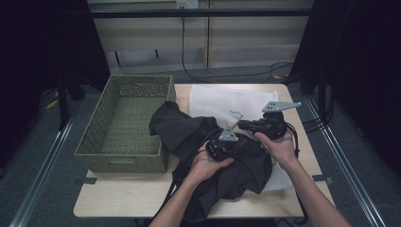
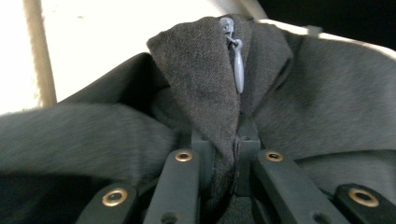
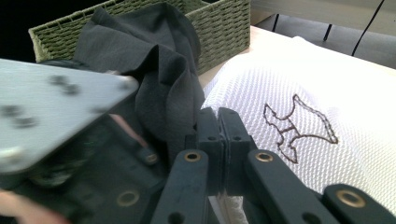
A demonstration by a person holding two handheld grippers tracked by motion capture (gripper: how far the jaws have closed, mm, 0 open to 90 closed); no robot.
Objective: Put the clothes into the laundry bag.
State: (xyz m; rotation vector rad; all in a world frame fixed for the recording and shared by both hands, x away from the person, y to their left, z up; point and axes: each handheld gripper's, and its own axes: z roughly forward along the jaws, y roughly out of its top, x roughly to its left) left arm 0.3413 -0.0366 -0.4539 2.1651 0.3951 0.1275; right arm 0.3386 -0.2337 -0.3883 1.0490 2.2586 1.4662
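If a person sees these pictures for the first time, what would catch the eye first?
Probably the dark grey garment heaped at the table's middle, with the left gripper shut on a fold of it just below a pale zipper pull. Next, the white textured cloth with an embroidered outline beneath the shut right gripper, and the green woven basket at the table's left.

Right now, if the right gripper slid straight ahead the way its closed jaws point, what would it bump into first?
Probably the white textured cloth with the embroidered outline; the right gripper points across it, and the dark garment lies just off to one side. Depth is hard to judge.
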